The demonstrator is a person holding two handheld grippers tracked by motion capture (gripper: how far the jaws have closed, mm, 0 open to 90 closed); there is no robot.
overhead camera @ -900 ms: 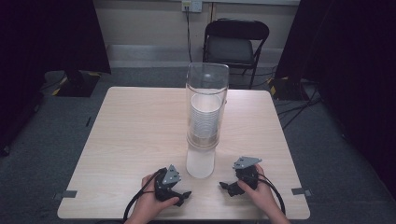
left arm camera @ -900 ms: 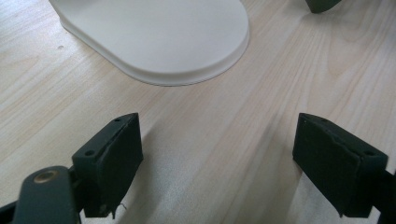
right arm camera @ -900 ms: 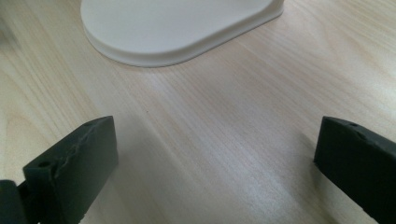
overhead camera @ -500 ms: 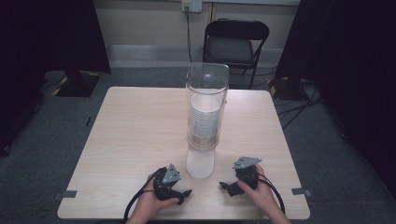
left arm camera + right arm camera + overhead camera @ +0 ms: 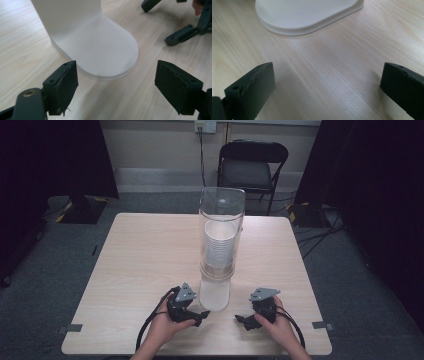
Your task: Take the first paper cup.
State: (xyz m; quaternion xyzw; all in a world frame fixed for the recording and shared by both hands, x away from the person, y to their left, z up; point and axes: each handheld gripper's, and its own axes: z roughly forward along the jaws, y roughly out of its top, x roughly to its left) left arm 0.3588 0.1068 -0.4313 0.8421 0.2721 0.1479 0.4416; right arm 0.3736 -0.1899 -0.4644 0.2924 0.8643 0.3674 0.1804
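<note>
A tall clear cup dispenser (image 5: 220,240) with a stack of white cups inside stands on a white base (image 5: 214,293) near the table's front middle. My left gripper (image 5: 201,316) rests on the table just left of that base, held by a hand, jaws wide open and empty. In the left gripper view the white base (image 5: 100,47) lies just ahead between the open jaws. My right gripper (image 5: 241,321) sits to the base's right, also open and empty. The rounded foot of the base (image 5: 307,12) lies beyond the jaws in the right gripper view.
The light wooden table (image 5: 145,255) has bare room left and behind the dispenser. A black folding chair (image 5: 252,167) stands past the far edge. Cables (image 5: 150,325) trail from both grippers toward the front edge. The other gripper's jaws (image 5: 185,32) show at the upper right of the left gripper view.
</note>
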